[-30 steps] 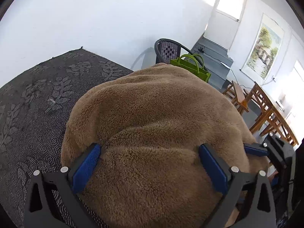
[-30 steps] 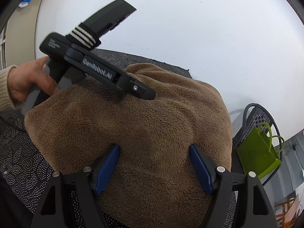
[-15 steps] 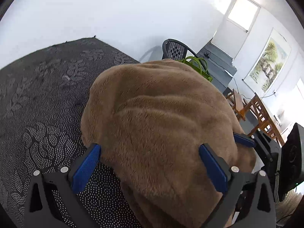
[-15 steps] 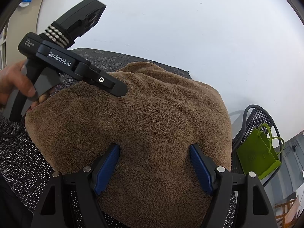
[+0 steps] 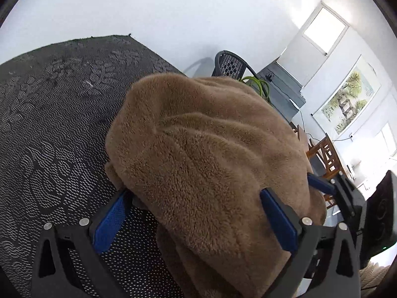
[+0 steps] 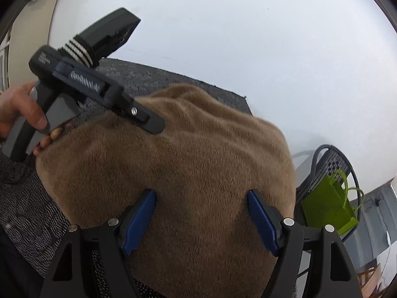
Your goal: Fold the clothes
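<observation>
Both grippers sit wide open over the brown fleece garment [image 5: 211,164] on the dark patterned cloth [image 5: 54,124]. Left gripper [image 5: 196,218] and right gripper [image 6: 201,218] straddle fabric, pinching nothing (green bag [image 6: 327,208] far right).

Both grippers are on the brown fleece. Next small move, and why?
Probably press and smooth the fleece garment flat before another fold. It sits as a rumpled mound on the dark patterned mat, and both the left gripper and right gripper rest on it with jaws wide, gripping nothing.
</observation>
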The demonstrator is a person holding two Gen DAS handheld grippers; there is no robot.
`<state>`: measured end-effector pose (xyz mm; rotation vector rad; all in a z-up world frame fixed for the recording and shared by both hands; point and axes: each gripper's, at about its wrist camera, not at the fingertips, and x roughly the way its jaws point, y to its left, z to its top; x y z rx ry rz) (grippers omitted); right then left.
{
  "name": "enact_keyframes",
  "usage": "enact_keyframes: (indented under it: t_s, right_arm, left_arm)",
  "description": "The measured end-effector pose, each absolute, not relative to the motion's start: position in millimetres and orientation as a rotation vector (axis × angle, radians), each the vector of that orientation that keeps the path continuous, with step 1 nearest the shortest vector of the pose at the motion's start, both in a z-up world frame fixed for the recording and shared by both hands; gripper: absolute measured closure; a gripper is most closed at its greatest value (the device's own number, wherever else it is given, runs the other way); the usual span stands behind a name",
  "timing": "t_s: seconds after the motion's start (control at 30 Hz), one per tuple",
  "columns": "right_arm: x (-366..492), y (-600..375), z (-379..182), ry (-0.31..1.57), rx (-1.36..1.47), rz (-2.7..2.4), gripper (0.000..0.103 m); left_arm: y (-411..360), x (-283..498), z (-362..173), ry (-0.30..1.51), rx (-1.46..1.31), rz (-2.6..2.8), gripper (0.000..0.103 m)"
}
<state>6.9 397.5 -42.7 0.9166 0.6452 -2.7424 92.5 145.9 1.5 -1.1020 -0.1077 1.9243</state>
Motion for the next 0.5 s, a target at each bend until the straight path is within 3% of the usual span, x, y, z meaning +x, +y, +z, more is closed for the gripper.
enact_keyframes:
  t_s: [0.5]
  right_arm:
    - [-66, 359, -24, 0.675, 0.872, -2.615, 0.025]
  left_arm:
    - [90, 78, 10, -0.267, -1.104, 2.012, 0.0]
